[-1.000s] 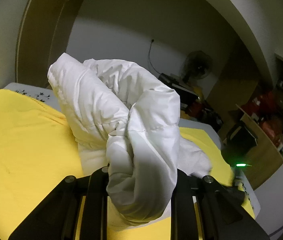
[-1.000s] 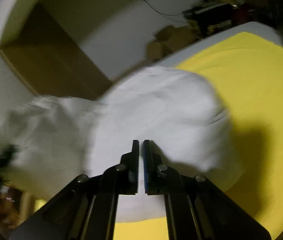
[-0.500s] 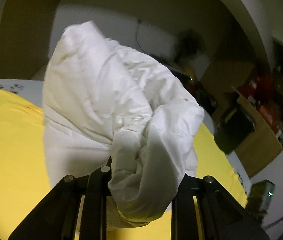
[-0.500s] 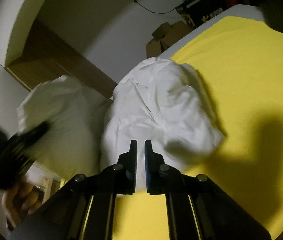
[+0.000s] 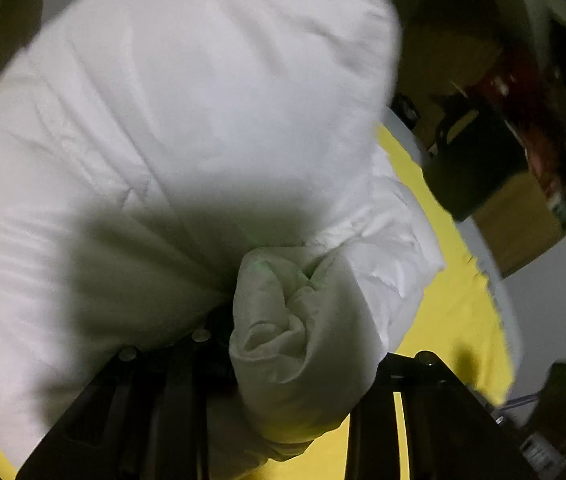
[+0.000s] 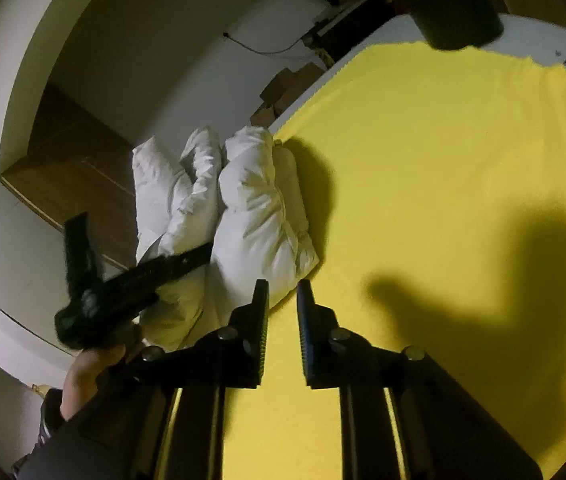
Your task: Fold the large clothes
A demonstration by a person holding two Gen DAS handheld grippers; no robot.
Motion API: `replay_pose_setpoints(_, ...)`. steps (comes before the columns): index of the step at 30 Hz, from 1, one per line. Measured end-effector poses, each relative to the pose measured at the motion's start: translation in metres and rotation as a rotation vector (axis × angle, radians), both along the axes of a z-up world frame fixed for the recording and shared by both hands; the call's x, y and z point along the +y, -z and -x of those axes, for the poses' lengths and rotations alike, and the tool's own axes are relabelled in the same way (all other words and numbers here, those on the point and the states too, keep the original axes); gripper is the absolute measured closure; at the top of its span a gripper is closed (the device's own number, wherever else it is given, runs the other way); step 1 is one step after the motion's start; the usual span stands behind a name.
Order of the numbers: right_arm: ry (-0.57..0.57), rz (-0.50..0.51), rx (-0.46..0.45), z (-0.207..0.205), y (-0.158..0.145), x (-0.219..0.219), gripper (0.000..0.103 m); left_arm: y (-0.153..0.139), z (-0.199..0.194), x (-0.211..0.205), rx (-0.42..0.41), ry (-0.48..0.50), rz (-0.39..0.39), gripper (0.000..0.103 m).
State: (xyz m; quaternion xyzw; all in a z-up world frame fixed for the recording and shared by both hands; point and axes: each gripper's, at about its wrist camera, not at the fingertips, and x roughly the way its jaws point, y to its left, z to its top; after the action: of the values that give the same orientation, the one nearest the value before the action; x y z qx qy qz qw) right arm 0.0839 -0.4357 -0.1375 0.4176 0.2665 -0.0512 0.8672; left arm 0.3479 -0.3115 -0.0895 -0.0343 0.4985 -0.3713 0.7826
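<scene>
The white puffy jacket (image 5: 187,152) lies bunched at the edge of the yellow sheet (image 6: 423,184), filling most of the left wrist view. A thick roll of its fabric sits between the jaws of the left gripper (image 5: 295,344), which are opening while still pressed against it. The right gripper (image 6: 283,296) hovers over bare sheet just beside the jacket, its jaws narrow, opening and empty

You have a plain white puffy jacket (image 6: 251,204) lying on a bright yellow sheet (image 6: 443,168). Both your grippers, left (image 5: 291,364) and right (image 6: 283,320), are black. White walls (image 6: 171,60) back a brown wooden panel (image 6: 79,164).
</scene>
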Motion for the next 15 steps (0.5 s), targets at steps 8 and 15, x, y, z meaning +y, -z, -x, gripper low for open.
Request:
replay_pose_setpoints(8, -0.024, 0.021, 0.003, -0.003, -0.012, 0.023, 0.082, 0.003, 0.002, -0.002, -0.074, 0.037, -0.035, 0.072)
replay_pose_setpoints(15, 0.037, 0.151, -0.014, 0.010, -0.043, 0.039, 0.041, -0.068, 0.057, 0.049, -0.186, 0.143, 0.227, 0.000)
